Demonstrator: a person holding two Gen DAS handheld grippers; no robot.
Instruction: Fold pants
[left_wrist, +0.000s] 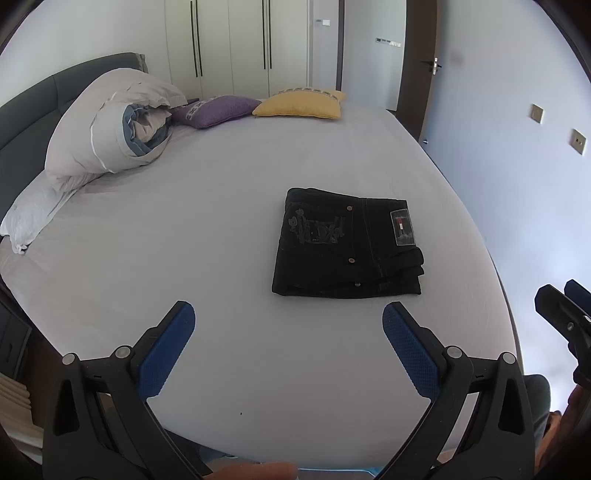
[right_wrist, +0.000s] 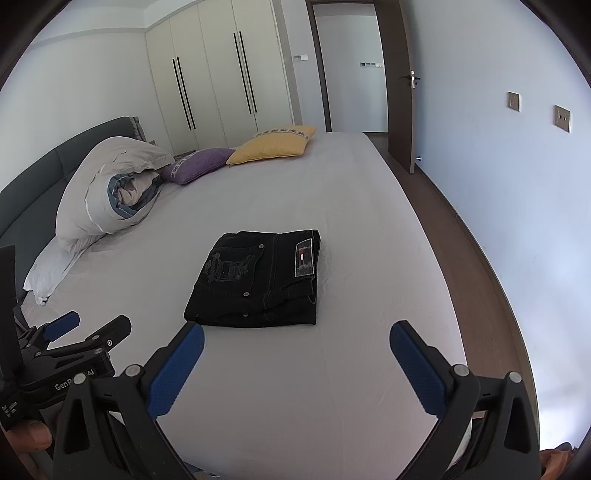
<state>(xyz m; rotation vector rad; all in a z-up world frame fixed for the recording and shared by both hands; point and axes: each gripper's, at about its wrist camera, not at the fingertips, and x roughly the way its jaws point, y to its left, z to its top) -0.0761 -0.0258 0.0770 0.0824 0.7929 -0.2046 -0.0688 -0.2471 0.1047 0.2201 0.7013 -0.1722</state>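
Black pants (left_wrist: 343, 245) lie folded into a compact rectangle on the grey bed sheet, back pocket and waist label facing up; they also show in the right wrist view (right_wrist: 258, 280). My left gripper (left_wrist: 288, 325) is open and empty, held above the sheet a little short of the pants' near edge. My right gripper (right_wrist: 297, 338) is open and empty, just in front of the pants. The left gripper also shows at the left of the right wrist view (right_wrist: 86, 325), and the right gripper's tip shows at the right edge of the left wrist view (left_wrist: 561, 299).
A rolled grey duvet (left_wrist: 110, 125) and white pillow (left_wrist: 33, 214) lie at the bed's left by the headboard. A purple cushion (left_wrist: 218, 110) and a yellow cushion (left_wrist: 301, 105) sit at the far end. The bed's right edge (right_wrist: 436, 236) borders dark floor and an open door (right_wrist: 400, 85).
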